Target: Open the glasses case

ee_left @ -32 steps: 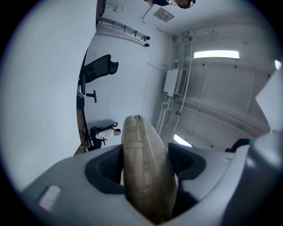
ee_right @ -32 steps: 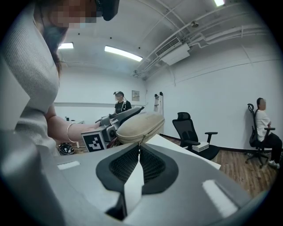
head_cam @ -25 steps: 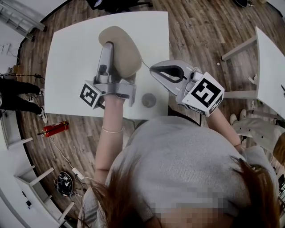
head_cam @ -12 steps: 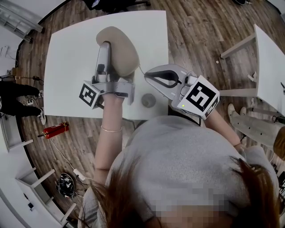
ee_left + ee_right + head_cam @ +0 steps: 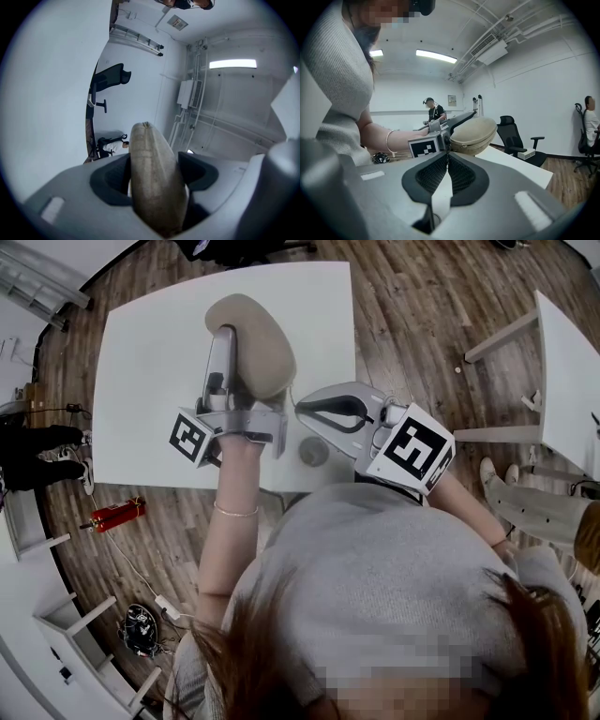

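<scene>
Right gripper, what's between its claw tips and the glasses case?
Only a thin zipper pull, running from the glasses case to the shut claw of the right gripper. The head view shows it as a fine line.

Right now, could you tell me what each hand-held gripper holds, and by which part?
The left hand-held gripper clamps the glasses case across its near end; the right hand-held gripper seems to pinch its zipper pull.
</scene>
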Action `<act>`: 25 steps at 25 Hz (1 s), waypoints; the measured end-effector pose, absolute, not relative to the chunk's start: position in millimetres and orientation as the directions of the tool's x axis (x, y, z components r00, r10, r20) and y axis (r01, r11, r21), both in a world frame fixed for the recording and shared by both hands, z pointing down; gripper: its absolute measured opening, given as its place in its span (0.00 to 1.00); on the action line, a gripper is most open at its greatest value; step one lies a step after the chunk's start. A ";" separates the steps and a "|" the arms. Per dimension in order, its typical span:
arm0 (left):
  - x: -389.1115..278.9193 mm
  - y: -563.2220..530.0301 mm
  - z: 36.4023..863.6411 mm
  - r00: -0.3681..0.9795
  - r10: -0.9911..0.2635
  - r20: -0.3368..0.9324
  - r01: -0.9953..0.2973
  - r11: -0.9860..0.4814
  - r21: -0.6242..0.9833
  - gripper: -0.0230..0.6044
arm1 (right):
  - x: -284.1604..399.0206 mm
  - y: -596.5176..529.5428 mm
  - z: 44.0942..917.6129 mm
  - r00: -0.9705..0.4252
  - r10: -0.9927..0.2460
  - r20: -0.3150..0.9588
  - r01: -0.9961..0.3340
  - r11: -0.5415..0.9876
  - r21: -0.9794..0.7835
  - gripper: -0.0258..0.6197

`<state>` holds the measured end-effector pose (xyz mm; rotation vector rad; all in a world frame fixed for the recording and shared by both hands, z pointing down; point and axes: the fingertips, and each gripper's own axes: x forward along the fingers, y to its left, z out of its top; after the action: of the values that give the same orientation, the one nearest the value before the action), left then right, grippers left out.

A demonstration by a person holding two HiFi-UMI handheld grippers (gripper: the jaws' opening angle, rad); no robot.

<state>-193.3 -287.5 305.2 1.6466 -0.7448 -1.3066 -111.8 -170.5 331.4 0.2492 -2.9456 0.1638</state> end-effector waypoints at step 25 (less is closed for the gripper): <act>-190.6 -288.5 310.6 0.281 -0.853 -0.440 0.092 -0.432 0.897 0.53 | -122.2 -158.2 335.5 -0.974 -0.070 0.214 -0.078 0.997 -0.026 0.07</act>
<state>-190.6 -288.5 310.6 1.6395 -0.7102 -1.3018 -122.2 -158.2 335.5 0.1095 -2.9246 0.0503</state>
